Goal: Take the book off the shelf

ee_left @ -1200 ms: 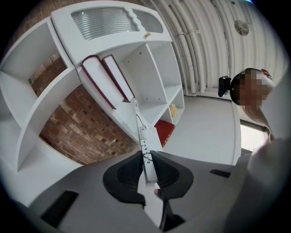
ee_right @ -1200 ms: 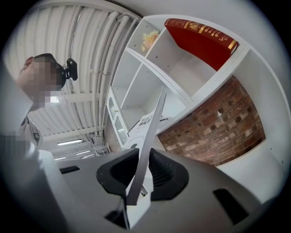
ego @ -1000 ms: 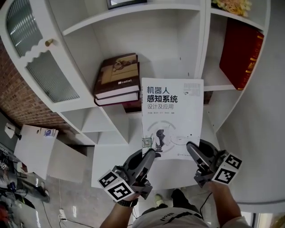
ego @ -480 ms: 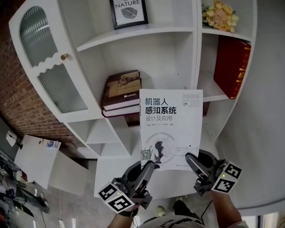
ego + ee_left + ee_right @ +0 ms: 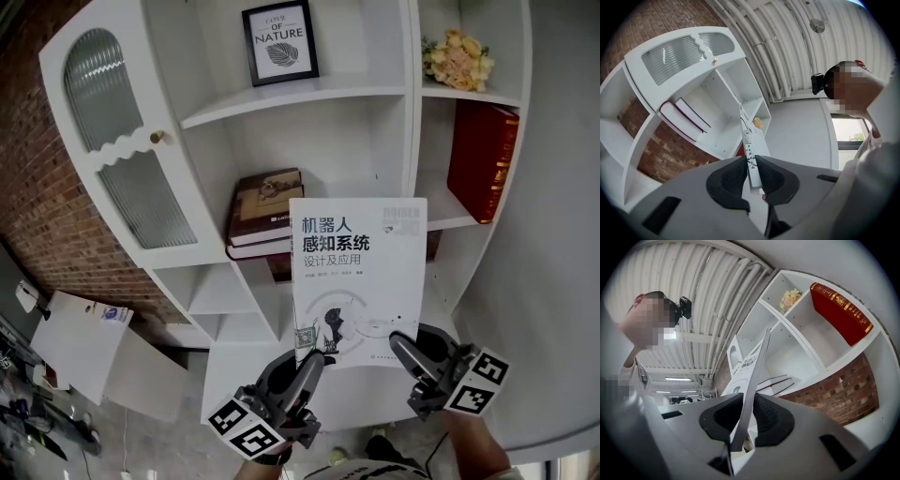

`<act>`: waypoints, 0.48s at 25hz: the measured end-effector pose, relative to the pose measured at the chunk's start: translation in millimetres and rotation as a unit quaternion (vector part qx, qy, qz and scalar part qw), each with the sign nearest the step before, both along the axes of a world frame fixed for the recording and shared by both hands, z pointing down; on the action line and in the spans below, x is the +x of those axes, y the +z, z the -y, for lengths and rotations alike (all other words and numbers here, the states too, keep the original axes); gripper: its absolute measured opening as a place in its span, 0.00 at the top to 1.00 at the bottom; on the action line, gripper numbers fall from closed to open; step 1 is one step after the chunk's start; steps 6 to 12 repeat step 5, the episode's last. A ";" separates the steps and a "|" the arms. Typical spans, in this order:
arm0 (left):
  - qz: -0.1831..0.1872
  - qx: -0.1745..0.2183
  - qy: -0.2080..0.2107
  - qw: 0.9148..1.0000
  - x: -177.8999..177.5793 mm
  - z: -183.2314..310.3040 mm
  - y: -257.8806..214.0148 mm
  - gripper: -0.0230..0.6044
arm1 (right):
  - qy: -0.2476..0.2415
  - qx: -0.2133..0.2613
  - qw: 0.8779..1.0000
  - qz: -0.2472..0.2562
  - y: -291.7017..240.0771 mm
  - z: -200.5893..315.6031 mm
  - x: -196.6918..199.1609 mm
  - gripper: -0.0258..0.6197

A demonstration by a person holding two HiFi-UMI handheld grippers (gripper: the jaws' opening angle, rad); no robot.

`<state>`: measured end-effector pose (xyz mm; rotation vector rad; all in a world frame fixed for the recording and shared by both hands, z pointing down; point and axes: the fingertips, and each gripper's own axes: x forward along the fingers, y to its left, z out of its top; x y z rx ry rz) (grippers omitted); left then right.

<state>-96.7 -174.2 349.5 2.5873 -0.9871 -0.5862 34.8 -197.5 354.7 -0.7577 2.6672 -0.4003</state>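
Nearest the person, low in the head view, the left gripper [image 5: 307, 364] and the right gripper [image 5: 401, 345] each pinch a bottom corner of the thin white paperback book with a dark printed title [image 5: 356, 272], one at its near left and one at its near right. Each gripper view shows the pads pressed onto the book, with its edge running up between them. The book is held upright in the air in front of the white shelf unit [image 5: 309, 92] and appears clear of it.

It looks light and slim, so it would likely flex or droop if held by one corner. The smooth cover could slip in the pads, so holding both lower corners suits it.

Farther back, a stack of brown hardcover books [image 5: 265, 211] lies on a shelf. A thick red book [image 5: 481, 159] stands in the far right compartment.
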 end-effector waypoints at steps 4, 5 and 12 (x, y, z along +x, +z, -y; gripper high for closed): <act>0.004 0.005 -0.003 1.000 2.7 0.9 3.2 0.87 | -0.001 0.004 1.000 0.002 4.8 1.7 2.5 0.85; 0.005 0.006 -0.005 1.000 3.9 3.0 6.2 0.87 | -0.002 0.004 1.000 0.003 8.4 4.1 3.5 0.85; 0.005 0.006 -0.005 1.000 3.9 3.0 6.2 0.87 | -0.002 0.004 1.000 0.003 8.4 4.1 3.5 0.85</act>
